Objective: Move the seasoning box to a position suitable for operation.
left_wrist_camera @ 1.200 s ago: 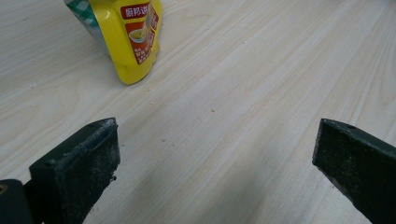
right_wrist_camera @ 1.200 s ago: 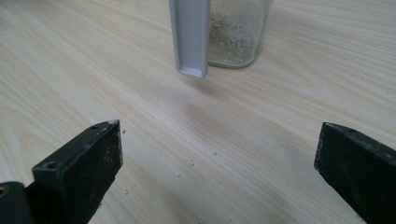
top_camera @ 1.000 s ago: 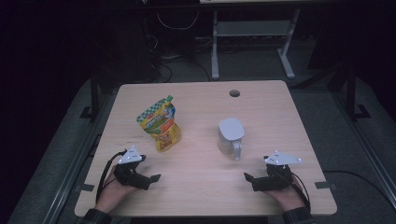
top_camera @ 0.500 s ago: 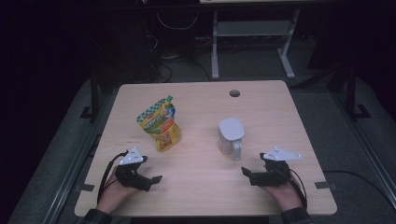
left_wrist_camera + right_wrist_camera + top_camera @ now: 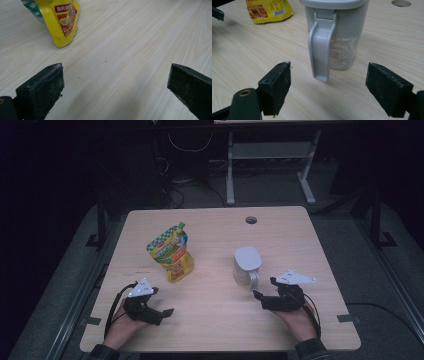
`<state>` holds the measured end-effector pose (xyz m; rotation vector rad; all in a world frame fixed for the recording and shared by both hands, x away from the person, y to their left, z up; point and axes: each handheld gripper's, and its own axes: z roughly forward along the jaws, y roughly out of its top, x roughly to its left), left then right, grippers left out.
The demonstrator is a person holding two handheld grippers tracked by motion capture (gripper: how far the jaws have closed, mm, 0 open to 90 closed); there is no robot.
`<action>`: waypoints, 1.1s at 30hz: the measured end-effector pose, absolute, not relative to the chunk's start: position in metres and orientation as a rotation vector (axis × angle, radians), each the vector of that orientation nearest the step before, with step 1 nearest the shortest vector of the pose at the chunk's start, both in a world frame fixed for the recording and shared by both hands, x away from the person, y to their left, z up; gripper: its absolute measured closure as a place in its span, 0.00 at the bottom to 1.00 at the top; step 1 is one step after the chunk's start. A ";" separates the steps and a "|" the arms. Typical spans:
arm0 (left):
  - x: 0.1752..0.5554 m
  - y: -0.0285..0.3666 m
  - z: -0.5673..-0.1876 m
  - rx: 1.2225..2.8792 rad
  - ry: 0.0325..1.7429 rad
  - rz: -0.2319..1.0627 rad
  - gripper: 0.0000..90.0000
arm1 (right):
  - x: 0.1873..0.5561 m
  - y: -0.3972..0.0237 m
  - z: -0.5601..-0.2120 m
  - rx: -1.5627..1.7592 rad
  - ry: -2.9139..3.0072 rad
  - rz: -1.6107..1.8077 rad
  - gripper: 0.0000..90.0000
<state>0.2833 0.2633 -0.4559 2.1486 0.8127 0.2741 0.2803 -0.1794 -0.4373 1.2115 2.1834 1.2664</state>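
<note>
Pale wood tabletop (image 5: 215, 320) carries a yellow pouch (image 5: 171, 251) left of centre and a grey-lidded jug (image 5: 247, 265) right of centre, well apart; the jug's handle (image 5: 320, 47) faces the near edge, and its clear lower body holds something pale and grainy (too blurred to name); the left gripper (image 5: 161, 314) rests near the front left, jaws spread wide and empty, the pouch beyond them; the right gripper (image 5: 264, 288) sits just before the jug, jaws wide apart, holding nothing, the handle between them but untouched.
</note>
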 end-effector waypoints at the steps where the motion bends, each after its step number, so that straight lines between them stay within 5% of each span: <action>1: 0.283 0.263 -0.456 2.145 0.816 0.270 0.00 | 0.281 -0.178 -0.437 1.211 2.184 1.266 0.23; 33: 0.282 0.261 -0.456 2.145 0.803 0.261 0.00 | 0.297 -0.155 -0.430 1.221 2.144 1.223 0.65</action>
